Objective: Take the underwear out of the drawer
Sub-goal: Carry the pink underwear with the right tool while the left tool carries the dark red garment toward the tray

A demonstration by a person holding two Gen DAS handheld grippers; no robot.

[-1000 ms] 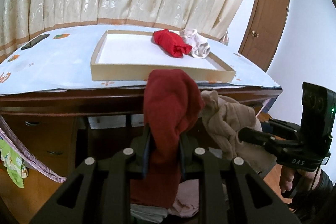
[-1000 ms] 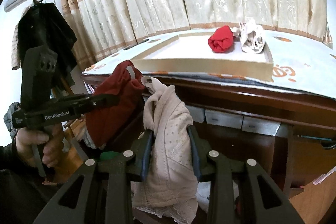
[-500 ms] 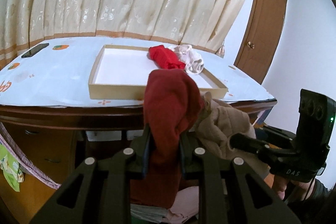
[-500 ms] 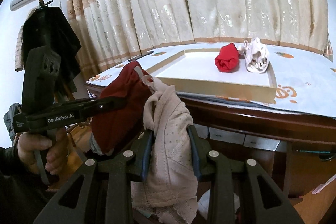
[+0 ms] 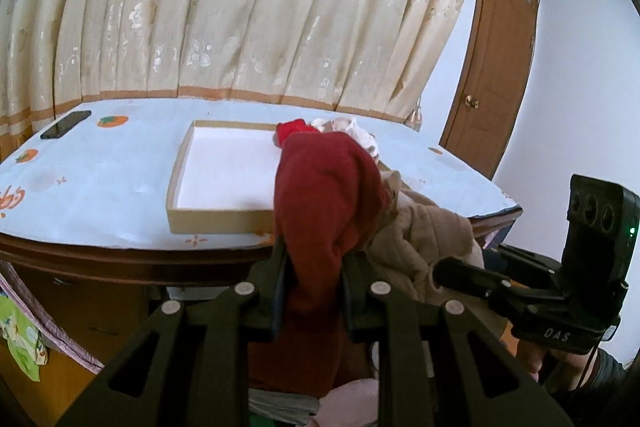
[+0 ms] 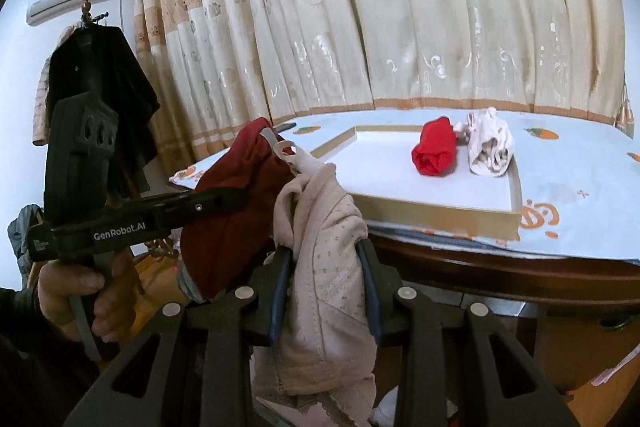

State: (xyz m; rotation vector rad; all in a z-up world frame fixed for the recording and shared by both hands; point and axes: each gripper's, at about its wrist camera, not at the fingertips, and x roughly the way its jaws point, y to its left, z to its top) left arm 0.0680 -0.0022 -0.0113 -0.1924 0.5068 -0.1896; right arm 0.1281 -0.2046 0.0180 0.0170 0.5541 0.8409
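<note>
My left gripper (image 5: 314, 259) is shut on dark red underwear (image 5: 326, 195), held up in front of the table edge; it also shows in the right wrist view (image 6: 228, 211). My right gripper (image 6: 324, 255) is shut on beige underwear (image 6: 324, 247), seen beside the red one in the left wrist view (image 5: 420, 235). The two garments touch. A shallow cardboard tray (image 5: 208, 217) on the table holds a rolled bright red piece (image 6: 436, 151) and a cream piece (image 6: 490, 147). The drawer itself is mostly hidden below the grippers.
The table (image 5: 100, 179) has a pale blue printed cloth, with a black phone (image 5: 66, 124) at its far left. Curtains (image 6: 400, 27) hang behind. A brown door (image 5: 496, 75) is at the right. Dark clothes (image 6: 100, 87) hang on a stand at the left.
Both grippers have risen with their garments, from below the table edge to about tabletop level. The tray now appears lower and closer in both views.
</note>
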